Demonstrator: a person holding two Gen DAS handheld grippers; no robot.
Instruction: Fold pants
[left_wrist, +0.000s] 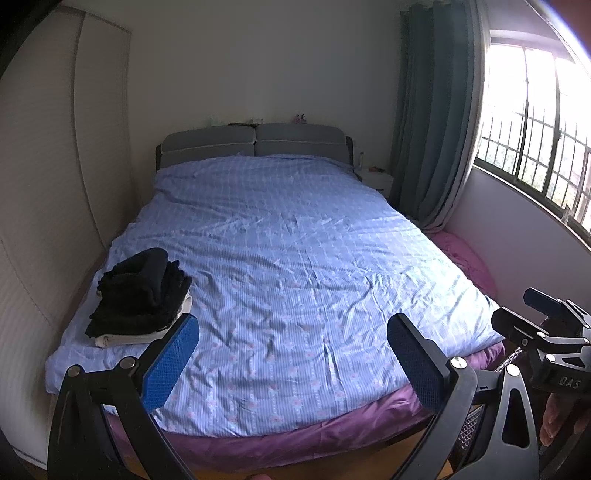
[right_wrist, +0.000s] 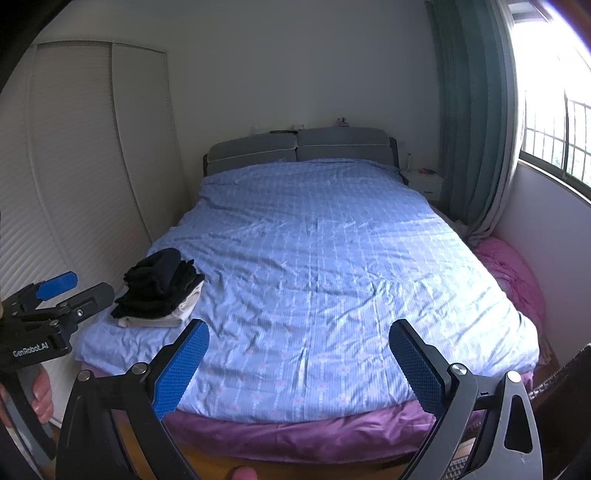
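A stack of folded clothes, black pants (left_wrist: 142, 291) on top of a white garment (left_wrist: 122, 338), lies on the near left corner of the bed; it also shows in the right wrist view (right_wrist: 162, 288). My left gripper (left_wrist: 293, 358) is open and empty, held above the foot of the bed, to the right of the stack. My right gripper (right_wrist: 299, 363) is open and empty, also over the foot of the bed. Each gripper shows at the edge of the other's view. No unfolded pants are in view.
The bed has a blue checked cover (left_wrist: 295, 258) over a purple sheet (left_wrist: 295, 439) and a grey headboard (left_wrist: 255, 142). A white wardrobe (left_wrist: 44, 184) stands left. A nightstand (left_wrist: 375, 179), teal curtain (left_wrist: 432, 129), window and pink bedding (left_wrist: 461, 258) are on the right.
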